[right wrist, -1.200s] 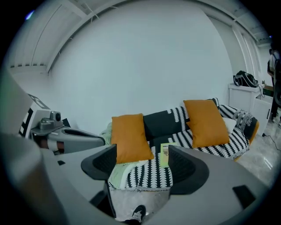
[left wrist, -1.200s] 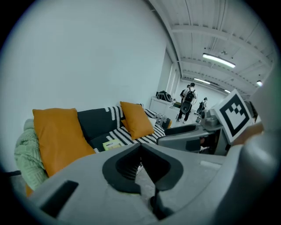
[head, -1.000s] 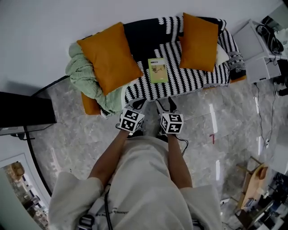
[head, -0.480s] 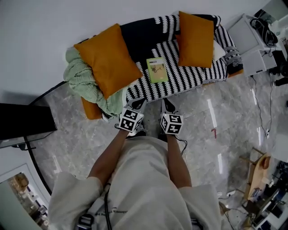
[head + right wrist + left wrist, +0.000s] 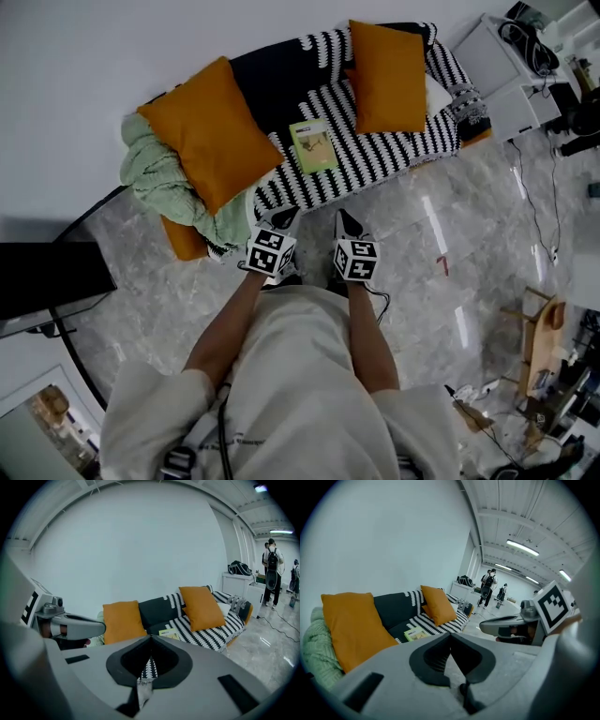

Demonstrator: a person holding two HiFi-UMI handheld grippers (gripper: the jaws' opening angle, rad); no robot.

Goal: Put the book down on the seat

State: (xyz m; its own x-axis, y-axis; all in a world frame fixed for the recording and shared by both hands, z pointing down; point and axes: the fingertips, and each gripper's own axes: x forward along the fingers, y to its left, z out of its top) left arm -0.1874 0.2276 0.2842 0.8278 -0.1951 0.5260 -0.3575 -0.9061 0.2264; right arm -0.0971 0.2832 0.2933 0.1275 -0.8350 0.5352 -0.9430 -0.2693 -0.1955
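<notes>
A thin green-and-white book (image 5: 313,145) lies flat on the striped sofa seat (image 5: 375,159), between the two orange cushions. It also shows in the left gripper view as the book (image 5: 414,633) and in the right gripper view as the book (image 5: 168,633). Both grippers are held close to the person's body over the floor, well short of the sofa. My left gripper (image 5: 285,218) is shut and empty, jaws meeting at a point (image 5: 450,637). My right gripper (image 5: 341,222) is also shut with nothing in it (image 5: 150,638).
A large orange cushion (image 5: 208,131) leans at the sofa's left beside a green knitted blanket (image 5: 164,183); a second orange cushion (image 5: 387,75) stands at the right. White cabinets (image 5: 511,66) and cables sit to the right, a black unit (image 5: 47,281) to the left. People stand far down the room (image 5: 490,585).
The right gripper's jaws have closed from wide apart to shut. Both grippers stay in front of the body, while the sofa has drifted up and left in the head view.
</notes>
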